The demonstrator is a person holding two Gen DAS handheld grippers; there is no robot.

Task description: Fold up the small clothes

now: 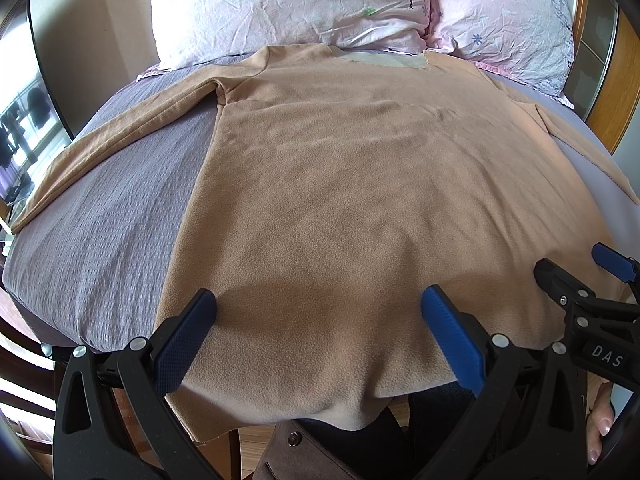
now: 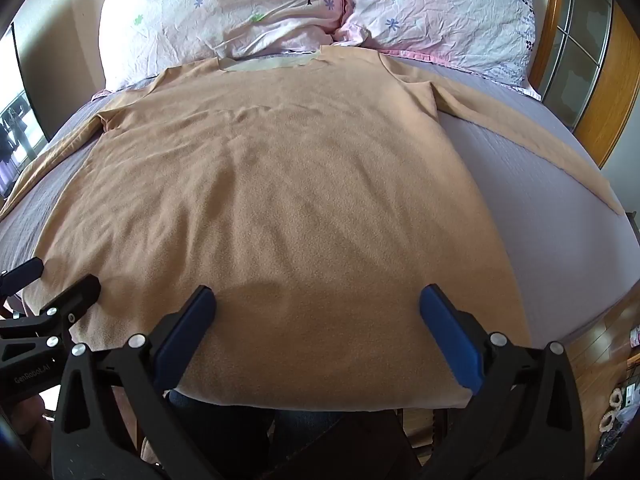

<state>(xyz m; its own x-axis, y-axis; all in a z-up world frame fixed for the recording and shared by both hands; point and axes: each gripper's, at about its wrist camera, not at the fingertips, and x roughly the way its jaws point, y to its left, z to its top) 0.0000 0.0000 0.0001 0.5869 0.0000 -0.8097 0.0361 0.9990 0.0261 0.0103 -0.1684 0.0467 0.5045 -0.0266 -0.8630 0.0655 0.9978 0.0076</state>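
A tan long-sleeved fleece top (image 1: 352,168) lies flat on the bed, neck toward the pillows, both sleeves spread out to the sides; it also shows in the right wrist view (image 2: 280,184). Its hem hangs slightly over the near bed edge. My left gripper (image 1: 318,300) is open, hovering over the hem's left part with nothing between its blue pads. My right gripper (image 2: 318,300) is open over the hem's right part, also empty. The right gripper also shows at the right edge of the left wrist view (image 1: 580,272). The left gripper also shows at the left edge of the right wrist view (image 2: 52,280).
The bed has a grey-lilac cover (image 1: 112,216). Two floral pillows (image 1: 288,4) (image 2: 440,12) lie at the head. A wooden headboard frame (image 2: 600,92) stands at the right. A window (image 1: 20,128) is at the left. Wooden floor (image 2: 592,368) lies below the bed's near right edge.
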